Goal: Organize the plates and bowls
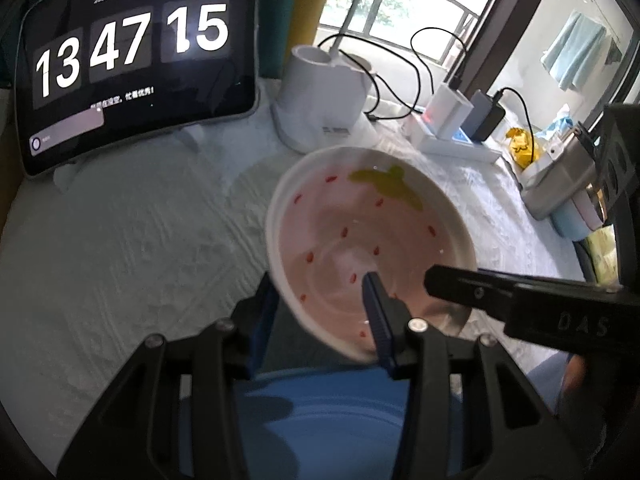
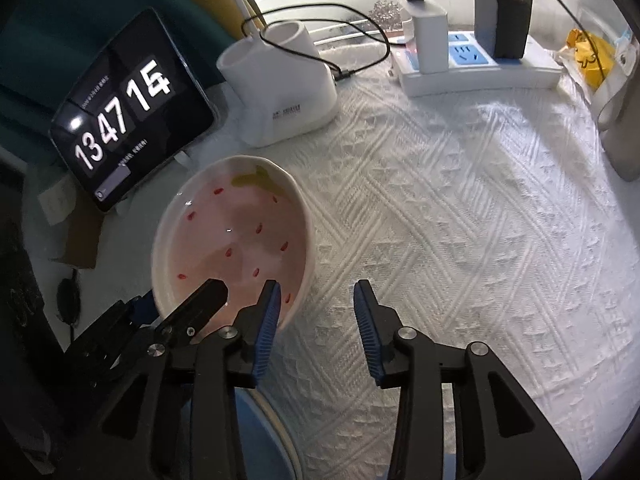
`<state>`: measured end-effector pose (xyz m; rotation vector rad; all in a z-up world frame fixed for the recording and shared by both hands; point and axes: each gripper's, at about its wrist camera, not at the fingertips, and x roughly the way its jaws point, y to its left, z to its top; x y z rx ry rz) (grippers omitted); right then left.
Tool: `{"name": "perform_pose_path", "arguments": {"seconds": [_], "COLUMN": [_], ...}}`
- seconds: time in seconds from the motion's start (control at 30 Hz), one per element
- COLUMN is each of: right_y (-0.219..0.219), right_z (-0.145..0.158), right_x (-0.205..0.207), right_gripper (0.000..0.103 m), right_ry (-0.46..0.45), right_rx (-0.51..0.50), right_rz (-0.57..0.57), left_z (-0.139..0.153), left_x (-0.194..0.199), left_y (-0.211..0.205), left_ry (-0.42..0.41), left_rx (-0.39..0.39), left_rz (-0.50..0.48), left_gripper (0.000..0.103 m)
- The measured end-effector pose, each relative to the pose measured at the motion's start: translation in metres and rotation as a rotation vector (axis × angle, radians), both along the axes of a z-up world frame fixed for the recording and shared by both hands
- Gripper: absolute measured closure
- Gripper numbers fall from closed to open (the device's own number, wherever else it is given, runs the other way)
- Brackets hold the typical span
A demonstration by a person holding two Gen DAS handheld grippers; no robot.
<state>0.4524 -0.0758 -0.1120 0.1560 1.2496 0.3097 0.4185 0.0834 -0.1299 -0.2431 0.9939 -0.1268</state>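
A white bowl with a pink inside, red seed marks and a green leaf hangs tilted over the white cloth. My left gripper is shut on its near wall, one pad outside and the other inside. My right gripper is open. Its left pad sits just inside the same bowl at the right rim, and its right pad stands clear over the cloth. One of its black fingers shows in the left wrist view, reaching over the bowl's right edge. A blue dish lies below the bowl, mostly hidden by the fingers.
A tablet showing a clock leans at the back left. A white holder with a cable stands behind the bowl, and a power strip with chargers lies at the back right. The textured white cloth spreads out to the right.
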Motion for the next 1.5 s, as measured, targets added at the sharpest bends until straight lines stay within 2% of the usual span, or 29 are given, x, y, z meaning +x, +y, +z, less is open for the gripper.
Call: {"name": "perform_pose_path", "arguments": {"seconds": [0.23, 0.3, 0.4, 0.57, 1.5], "right_y": [0.004, 0.005, 0.010, 0.016, 0.005], "right_z": [0.001, 0.002, 0.003, 0.005, 0.050], "right_x": [-0.001, -0.003, -0.005, -0.010, -0.033], "right_gripper": [0.064, 0.074, 0.083, 0.084, 0.085], "right_ry": [-0.018, -0.041, -0.061, -0.091, -0.172], "right_rx": [0.009, 0.011, 0.000, -0.061, -0.006], "right_rz": [0.018, 0.024, 0.049, 0.067, 0.065], "left_z": [-0.008, -0.008, -0.007, -0.004, 0.029], "left_x": [0.001, 0.001, 0.000, -0.003, -0.028], "left_y": [0.000, 0.000, -0.001, 0.000, -0.006], "left_ry": [-0.033, -0.045, -0.056, -0.075, -0.120], "left_rx": [0.005, -0.001, 0.001, -0.005, -0.014], "left_rz": [-0.003, -0.007, -0.012, -0.017, -0.012], "left_gripper": [0.059, 0.059, 0.060, 0.060, 0.061]}}
